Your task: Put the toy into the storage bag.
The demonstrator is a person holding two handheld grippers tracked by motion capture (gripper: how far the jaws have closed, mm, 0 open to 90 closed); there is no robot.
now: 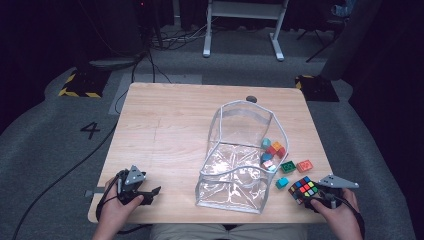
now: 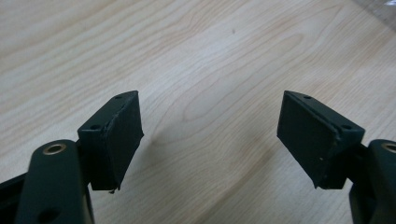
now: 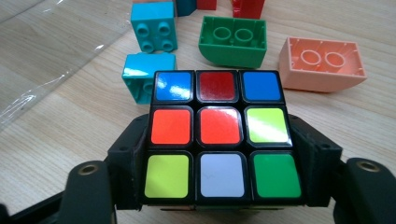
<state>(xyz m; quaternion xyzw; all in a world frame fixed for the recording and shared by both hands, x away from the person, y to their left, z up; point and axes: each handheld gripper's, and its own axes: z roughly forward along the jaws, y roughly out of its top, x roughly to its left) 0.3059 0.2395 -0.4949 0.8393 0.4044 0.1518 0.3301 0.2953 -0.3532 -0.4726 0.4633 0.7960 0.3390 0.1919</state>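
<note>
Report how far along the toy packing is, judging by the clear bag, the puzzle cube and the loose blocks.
Done: little that shows; the clear bag lies on the table, and whether the blocks at its right edge are inside is unclear. In hand: the right gripper clamps the puzzle cube; the left gripper is open on nothing. Left: the green block, orange block and teal blocks.
</note>
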